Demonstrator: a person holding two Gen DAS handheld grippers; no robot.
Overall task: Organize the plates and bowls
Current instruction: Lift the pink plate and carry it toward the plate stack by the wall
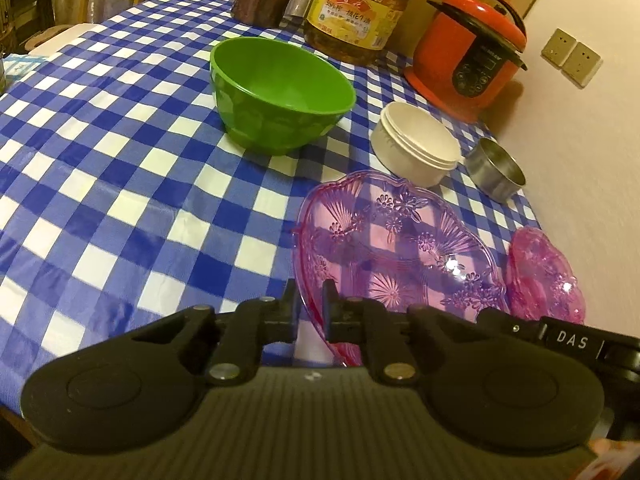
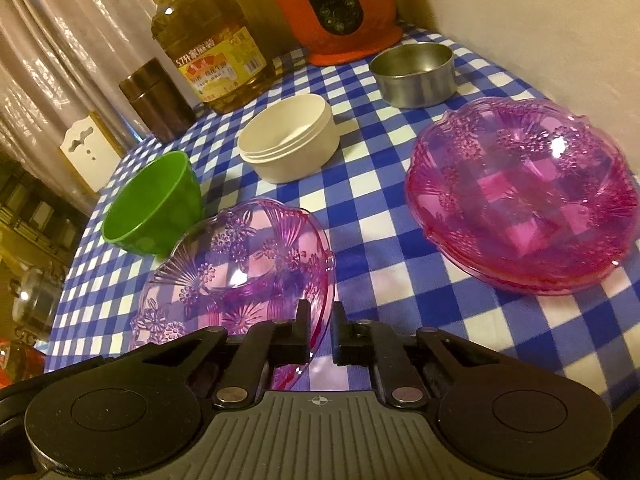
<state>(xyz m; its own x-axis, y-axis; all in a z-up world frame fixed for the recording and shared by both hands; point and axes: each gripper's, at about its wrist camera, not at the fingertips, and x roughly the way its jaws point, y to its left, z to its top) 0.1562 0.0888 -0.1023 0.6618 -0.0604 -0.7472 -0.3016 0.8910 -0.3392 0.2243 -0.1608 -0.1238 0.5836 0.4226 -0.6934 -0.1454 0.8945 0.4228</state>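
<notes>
Left gripper [image 1: 310,306], jaws clamped on the pink plate [image 1: 396,248] rim. Green bowl [image 1: 280,92] at 12 o'clock; white bowl [image 1: 416,142] at 1 o'clock.

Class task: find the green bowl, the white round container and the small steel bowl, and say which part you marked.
green bowl [image 1: 280,80]: left wrist view, inner wall.
white round container [image 2: 288,148]: right wrist view, outer side wall.
small steel bowl [image 2: 416,84]: right wrist view, outer side wall.
</notes>
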